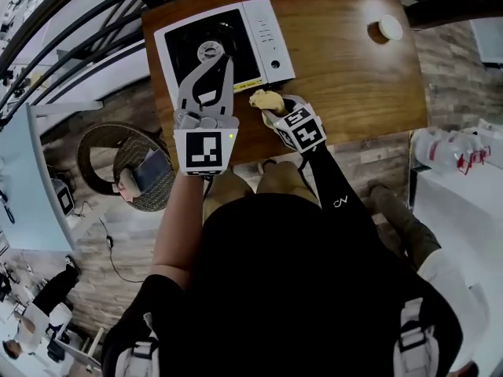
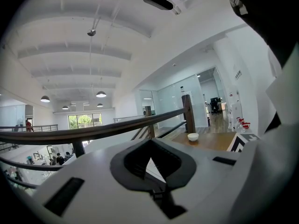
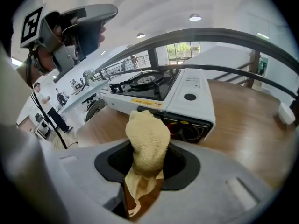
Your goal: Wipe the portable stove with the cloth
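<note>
Gripping the bunched cloth (image 3: 148,141), the right gripper (image 1: 273,110) sits at the stove's (image 1: 263,30) near edge, stove straight ahead; left gripper (image 1: 220,60), jaws together and empty, hangs over it.

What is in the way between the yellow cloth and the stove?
Nothing visible: only bare table lies between the cloth and the stove front. The left gripper hangs above the stove, though, and may hinder wiping the top.

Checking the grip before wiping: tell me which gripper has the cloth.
The right gripper: the yellow cloth is bunched between its jaws. The left gripper holds nothing.
</note>
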`<state>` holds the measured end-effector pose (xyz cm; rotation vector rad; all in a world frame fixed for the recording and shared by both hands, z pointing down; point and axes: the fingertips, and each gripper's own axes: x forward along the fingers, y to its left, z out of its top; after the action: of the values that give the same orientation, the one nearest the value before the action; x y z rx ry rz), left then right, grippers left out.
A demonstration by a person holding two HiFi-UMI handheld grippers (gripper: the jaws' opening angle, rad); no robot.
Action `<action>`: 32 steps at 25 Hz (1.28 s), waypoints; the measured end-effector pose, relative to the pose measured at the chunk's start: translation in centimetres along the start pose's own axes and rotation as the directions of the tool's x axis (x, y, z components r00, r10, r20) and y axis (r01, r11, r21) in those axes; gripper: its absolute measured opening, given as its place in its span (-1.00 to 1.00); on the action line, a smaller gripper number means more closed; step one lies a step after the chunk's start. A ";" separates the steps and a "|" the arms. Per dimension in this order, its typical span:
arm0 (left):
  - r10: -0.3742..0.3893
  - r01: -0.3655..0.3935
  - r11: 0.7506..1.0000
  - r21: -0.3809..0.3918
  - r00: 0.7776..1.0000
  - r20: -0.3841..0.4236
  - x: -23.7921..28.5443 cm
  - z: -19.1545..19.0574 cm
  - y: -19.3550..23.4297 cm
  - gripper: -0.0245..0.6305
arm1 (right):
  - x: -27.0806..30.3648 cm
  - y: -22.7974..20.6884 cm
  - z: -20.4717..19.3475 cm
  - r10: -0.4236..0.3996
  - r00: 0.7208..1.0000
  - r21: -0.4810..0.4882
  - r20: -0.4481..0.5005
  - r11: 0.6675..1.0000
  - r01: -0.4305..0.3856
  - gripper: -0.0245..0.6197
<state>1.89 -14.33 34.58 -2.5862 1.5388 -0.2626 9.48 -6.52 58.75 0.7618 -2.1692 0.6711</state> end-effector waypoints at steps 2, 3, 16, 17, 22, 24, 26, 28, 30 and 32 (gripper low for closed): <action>0.024 -0.025 0.999 -0.034 0.999 -0.042 0.8 -0.7 -0.8 -0.90 | -0.6 -0.9 -0.7 0.010 1.000 -0.029 -0.012 1.000 -0.011 -0.48; 0.033 -0.035 0.999 -0.041 0.998 -0.050 1.2 -0.9 -1.1 -0.90 | -0.8 -1.6 -1.1 0.004 1.000 -0.041 -0.021 0.999 -0.005 -0.48; 0.060 -0.063 0.997 -0.040 0.997 -0.052 4.5 -0.1 -3.9 -0.90 | -4.1 -9.0 -4.1 -0.054 0.998 0.038 -0.028 0.998 0.055 -0.48; 0.056 -0.059 0.998 -0.039 0.997 -0.051 4.7 -0.2 -3.9 -0.90 | -4.1 -9.1 -4.0 -0.055 0.998 0.040 -0.024 0.998 0.056 -0.48; 0.058 -0.060 0.997 -0.042 0.997 -0.058 5.3 -0.6 -2.7 -0.90 | -5.6 -11.0 -1.8 -0.125 0.992 0.036 0.022 0.992 0.124 -0.48; 0.065 -0.068 0.996 -0.051 0.996 -0.061 5.6 -0.8 -1.8 -0.90 | -6.4 -12.3 1.1 -0.151 0.986 0.027 0.075 0.988 0.149 -0.48; 0.077 -0.080 0.995 -0.055 0.995 -0.056 6.1 -0.9 -0.5 -0.90 | -6.4 -13.4 5.1 -0.163 0.978 -0.016 0.128 0.986 0.167 -0.48; 0.092 -0.095 0.994 -0.056 0.995 -0.046 6.8 -0.8 0.9 -0.90 | -5.6 -14.2 9.8 -0.164 0.972 -0.092 0.165 0.979 0.181 -0.48; 0.104 -0.106 0.993 -0.059 0.994 -0.044 7.3 -0.8 2.2 -0.90 | -4.2 -14.5 14.4 -0.155 0.973 -0.174 0.171 0.967 0.185 -0.48; 0.115 -0.119 0.991 -0.069 0.992 -0.050 7.6 -1.0 3.3 -0.90 | -2.2 -14.6 18.0 -0.144 0.980 -0.250 0.139 0.952 0.175 -0.48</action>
<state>2.40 -22.55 35.63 -2.5476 1.7395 -0.2606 12.44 -27.67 49.59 0.8411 -2.2170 0.2545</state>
